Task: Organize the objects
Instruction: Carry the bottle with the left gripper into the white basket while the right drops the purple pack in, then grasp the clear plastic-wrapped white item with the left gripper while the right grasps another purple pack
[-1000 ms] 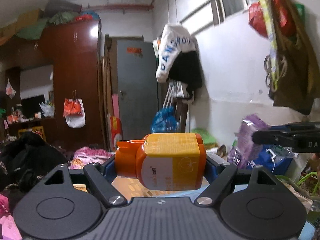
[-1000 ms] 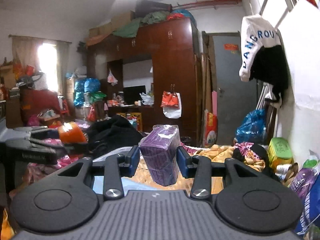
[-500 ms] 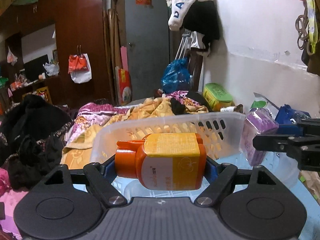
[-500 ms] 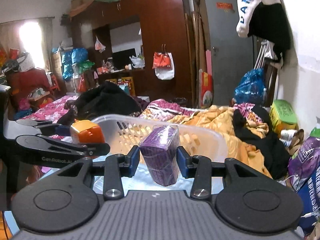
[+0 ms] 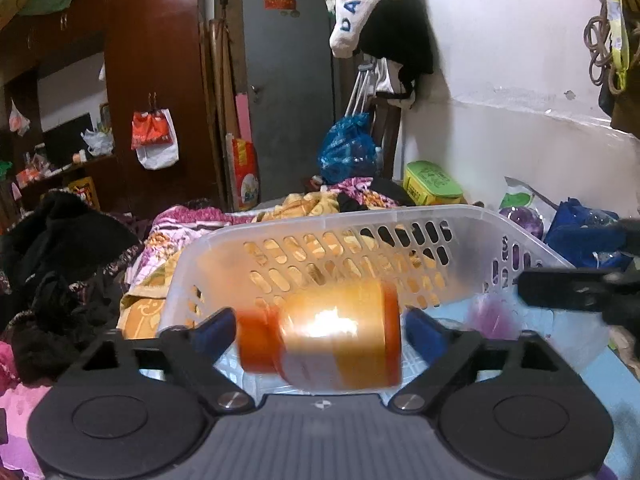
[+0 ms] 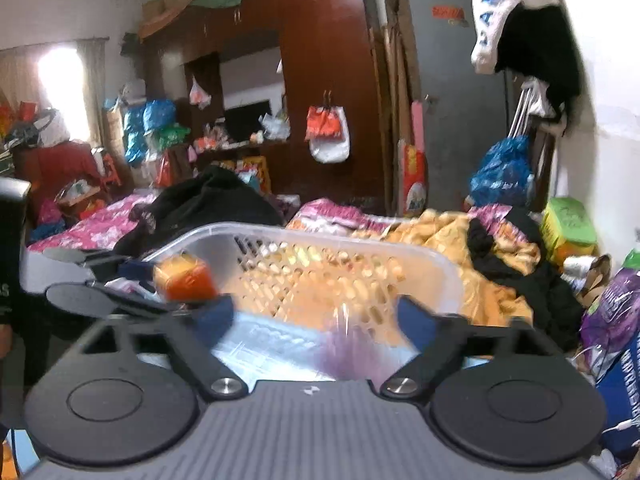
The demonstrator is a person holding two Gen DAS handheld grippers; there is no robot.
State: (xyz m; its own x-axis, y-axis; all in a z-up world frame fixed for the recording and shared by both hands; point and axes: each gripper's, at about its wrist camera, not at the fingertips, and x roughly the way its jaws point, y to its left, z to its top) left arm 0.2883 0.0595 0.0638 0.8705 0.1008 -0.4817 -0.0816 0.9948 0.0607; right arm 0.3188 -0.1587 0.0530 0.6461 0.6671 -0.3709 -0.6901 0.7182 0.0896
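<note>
Basket: translucent white plastic laundry-style basket with slotted walls (image 5: 352, 240), sits on a pale blue surface straight ahead of both grippers; also in the right wrist view (image 6: 320, 240).
Bedding: orange-yellow patterned blanket (image 6: 452, 236) heaped behind the basket, black clothes on it.
Bag: purple printed plastic bag (image 6: 612, 308), right of the basket, near the wall.
Box: green and yellow box (image 5: 432, 182) by the white wall, behind the basket's far right corner.
Left gripper: (image 5: 320, 330) jaws spread wide, blue pads clear of the bottle on both sides, nothing clamped.
Bottle: orange plastic bottle with yellow label and orange cap (image 5: 324, 334), lying sideways, cap to the left, motion-blurred, between the left pads without touching them, over the basket's near edge. Seen from the right wrist as an orange blur (image 6: 184, 280).
Right gripper: (image 6: 316, 320) jaws spread wide, nothing clamped.
Pack: purple wrapped pack (image 6: 344, 348), a smeared streak low between the right pads, not touching either, over the basket floor; faint purple blur in the left view (image 5: 492, 314).
</note>
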